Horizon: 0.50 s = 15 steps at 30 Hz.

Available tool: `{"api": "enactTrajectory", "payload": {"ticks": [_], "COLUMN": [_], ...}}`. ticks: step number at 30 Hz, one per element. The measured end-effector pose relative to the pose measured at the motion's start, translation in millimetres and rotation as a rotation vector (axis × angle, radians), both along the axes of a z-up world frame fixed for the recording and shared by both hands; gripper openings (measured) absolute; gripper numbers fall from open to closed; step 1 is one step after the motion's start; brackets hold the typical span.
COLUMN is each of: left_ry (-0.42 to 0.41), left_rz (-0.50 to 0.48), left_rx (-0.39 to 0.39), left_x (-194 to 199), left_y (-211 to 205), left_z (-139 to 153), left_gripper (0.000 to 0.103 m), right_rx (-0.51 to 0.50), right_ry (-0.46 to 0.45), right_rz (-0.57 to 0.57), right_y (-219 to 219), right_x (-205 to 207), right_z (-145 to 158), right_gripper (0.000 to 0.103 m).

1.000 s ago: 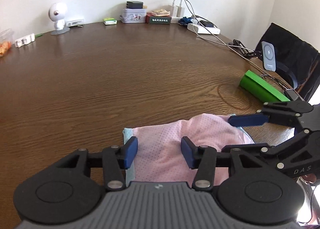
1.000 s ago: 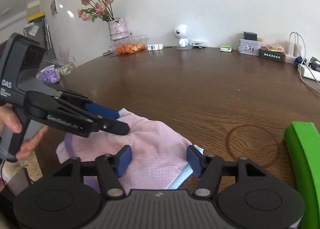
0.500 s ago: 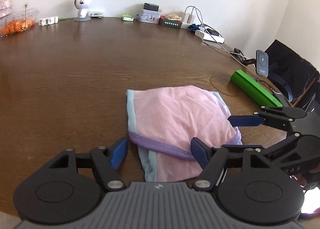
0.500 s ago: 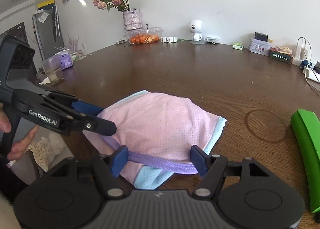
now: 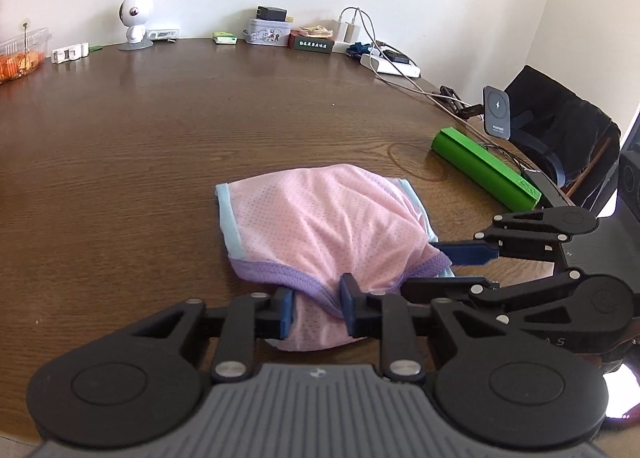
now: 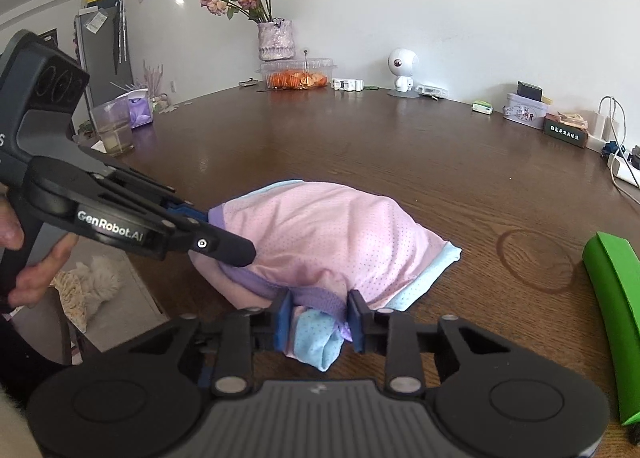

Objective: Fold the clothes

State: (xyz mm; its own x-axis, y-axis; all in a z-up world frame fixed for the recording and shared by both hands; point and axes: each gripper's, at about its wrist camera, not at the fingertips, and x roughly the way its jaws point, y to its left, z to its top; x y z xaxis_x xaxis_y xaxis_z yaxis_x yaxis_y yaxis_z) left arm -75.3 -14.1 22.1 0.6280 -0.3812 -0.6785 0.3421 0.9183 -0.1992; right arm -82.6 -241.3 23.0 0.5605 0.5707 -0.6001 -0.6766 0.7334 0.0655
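Table [image 5: 160, 145] is wide and bare beyond the garment [image 5: 320, 225], which lies at the near edge; green box [image 5: 484, 167] sits well right. You're at the grab step: left gripper [image 5: 316, 310] and right gripper [image 6: 320, 318] are both closing on the purple waistband, cloth bunched between the pads. Next, likely lift together and fold away from the edge.

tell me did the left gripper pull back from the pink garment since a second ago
Yes. The left gripper drew back toward the near edge of the table; more of the pink garment now shows ahead, and its jaws are closing on the purple waistband.
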Motion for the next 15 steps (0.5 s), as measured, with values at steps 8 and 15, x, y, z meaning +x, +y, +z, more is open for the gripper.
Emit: {"api": "enactTrajectory", "payload": {"ticks": [8,15], "left_ry": [-0.019,0.004], "left_rz": [0.008,0.058], "left_rx": [0.081,0.057], "left_x": [82,170], "left_y": [-7,-19], "left_z": [7,8], "left_gripper": [0.016,0.015], "right_rx": [-0.121,-0.138], "right_ry": [0.046,0.136], "right_rz": [-0.054,-0.106], "right_y": [22,26], "right_x": [73,181], "right_z": [13,18], "right_gripper": [0.019,0.018]}}
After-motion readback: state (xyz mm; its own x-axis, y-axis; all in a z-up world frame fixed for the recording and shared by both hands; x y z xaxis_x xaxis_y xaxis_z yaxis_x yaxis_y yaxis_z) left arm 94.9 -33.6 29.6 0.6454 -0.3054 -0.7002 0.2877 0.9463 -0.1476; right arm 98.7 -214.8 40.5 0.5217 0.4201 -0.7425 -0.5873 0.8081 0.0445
